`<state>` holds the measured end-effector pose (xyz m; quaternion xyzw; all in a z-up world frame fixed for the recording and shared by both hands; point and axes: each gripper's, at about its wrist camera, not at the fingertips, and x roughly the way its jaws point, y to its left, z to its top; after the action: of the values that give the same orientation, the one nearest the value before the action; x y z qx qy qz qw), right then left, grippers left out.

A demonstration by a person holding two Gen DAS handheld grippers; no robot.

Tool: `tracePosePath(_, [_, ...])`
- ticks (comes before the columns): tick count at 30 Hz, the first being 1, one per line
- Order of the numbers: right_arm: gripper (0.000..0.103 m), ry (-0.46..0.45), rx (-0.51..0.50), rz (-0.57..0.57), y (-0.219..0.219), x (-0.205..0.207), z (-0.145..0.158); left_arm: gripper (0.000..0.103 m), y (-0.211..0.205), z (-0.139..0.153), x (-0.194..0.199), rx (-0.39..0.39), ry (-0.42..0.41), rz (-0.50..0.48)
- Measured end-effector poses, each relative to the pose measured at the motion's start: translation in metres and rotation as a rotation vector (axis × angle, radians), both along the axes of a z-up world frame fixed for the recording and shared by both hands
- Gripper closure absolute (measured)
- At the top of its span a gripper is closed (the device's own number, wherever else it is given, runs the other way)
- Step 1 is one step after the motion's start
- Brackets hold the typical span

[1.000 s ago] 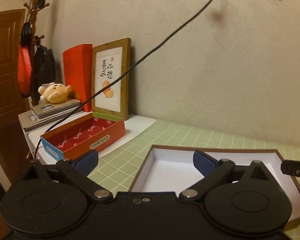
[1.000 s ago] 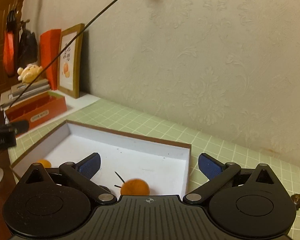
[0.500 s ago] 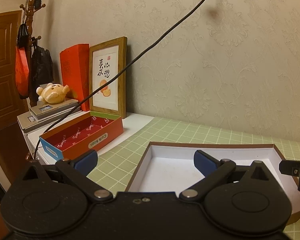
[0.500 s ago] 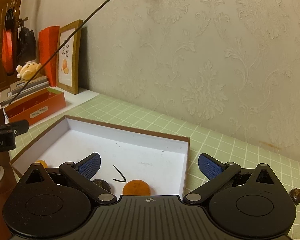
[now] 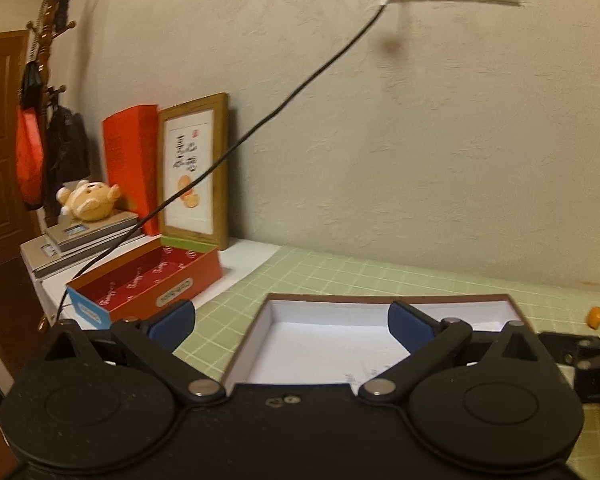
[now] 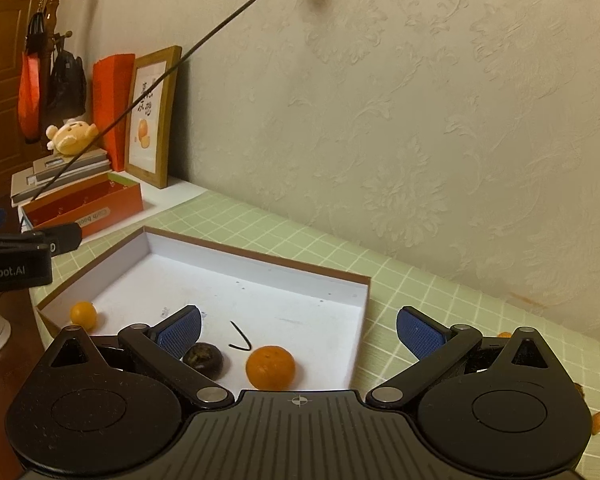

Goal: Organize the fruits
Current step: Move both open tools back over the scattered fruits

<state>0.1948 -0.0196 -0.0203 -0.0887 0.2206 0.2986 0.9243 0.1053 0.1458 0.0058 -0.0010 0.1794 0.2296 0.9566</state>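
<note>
A shallow white box with a brown rim (image 6: 260,254) (image 5: 380,299) lies on the green checked mat. Inside it, in the right wrist view, sit an orange mandarin (image 6: 271,367), a dark round fruit (image 6: 202,358), a small orange fruit (image 6: 83,314) in the left corner, and a thin dark stem (image 6: 241,338). My right gripper (image 6: 299,328) hovers open above the box's near right part, nothing between its fingers. My left gripper (image 5: 291,322) is open and empty over the box's left edge. A small orange fruit (image 5: 595,316) lies on the mat to the right.
An open red box (image 5: 148,280), a framed picture (image 5: 192,172), a red carton (image 5: 132,160), a plush toy (image 5: 88,200) on stacked books stand at the left. A black cable (image 5: 260,124) slants from the wall socket. Orange bits (image 6: 598,420) lie on the mat at right.
Both grippers have risen and pulled back a little, showing more of the box floor and the fruits. The left view has turned, bringing the small orange fruit on the mat into sight.
</note>
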Motion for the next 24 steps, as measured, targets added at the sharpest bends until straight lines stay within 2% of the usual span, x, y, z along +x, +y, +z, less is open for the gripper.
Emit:
tracePosePath(14, [0.000,-0.043,0.015,-0.080,-0.056,-0.016,0.018,0.007,-0.058,0.007,-0.013,0.005,-0.063,-0.143])
tracePosePath(24, [0.000,-0.076,0.013,-0.181,-0.097,-0.020,0.023,0.008,-0.102,0.002,-0.005,0.004,-0.072,-0.265])
